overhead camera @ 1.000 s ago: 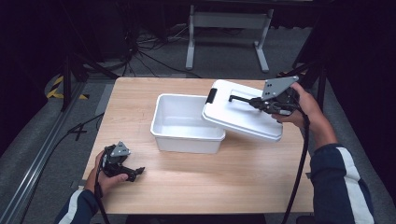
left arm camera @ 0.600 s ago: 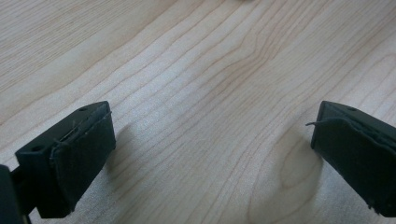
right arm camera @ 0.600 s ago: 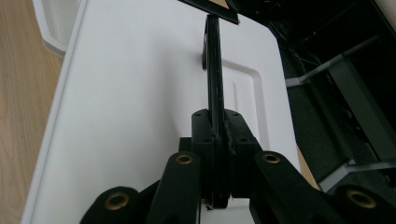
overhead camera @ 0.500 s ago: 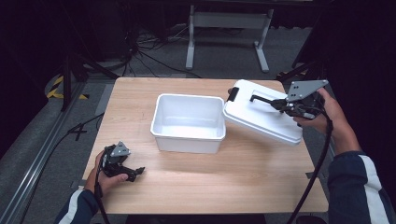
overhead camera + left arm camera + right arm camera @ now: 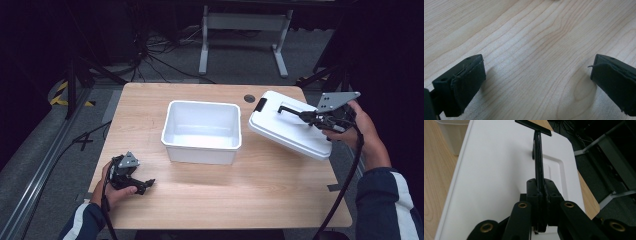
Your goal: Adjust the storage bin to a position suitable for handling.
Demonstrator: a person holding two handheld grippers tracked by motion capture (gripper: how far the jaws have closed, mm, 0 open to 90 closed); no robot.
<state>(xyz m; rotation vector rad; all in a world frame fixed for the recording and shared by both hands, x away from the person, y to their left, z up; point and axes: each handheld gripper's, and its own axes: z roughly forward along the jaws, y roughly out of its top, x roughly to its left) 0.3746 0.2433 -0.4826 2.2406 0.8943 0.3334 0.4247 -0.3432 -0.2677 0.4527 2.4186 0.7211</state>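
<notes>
An open white bin [image 5: 200,145] stands in the middle of the wooden table [image 5: 225,195]; its corner shows in the right gripper view as bin [image 5: 454,135]. Its white lid [image 5: 285,127] hangs tilted to the right of the bin, above the table's right side. My right gripper [image 5: 312,117] is shut on the lid's thin black handle [image 5: 292,111]. The right gripper view has the jaws of the right gripper [image 5: 539,195] pinched on the handle [image 5: 538,157] over the lid [image 5: 499,170]. My left gripper [image 5: 145,186] rests at the front left, open over bare wood, as left gripper [image 5: 537,82].
A round cable hole [image 5: 249,98] sits in the table's far edge, behind the lid. A grey metal stand [image 5: 243,30] and loose cables [image 5: 150,60] lie on the floor beyond the table. The lid's right end reaches near the table's right edge.
My right gripper has carried the lid rightward, off the bin's rim, to beside the bin. The left gripper has stayed put.
</notes>
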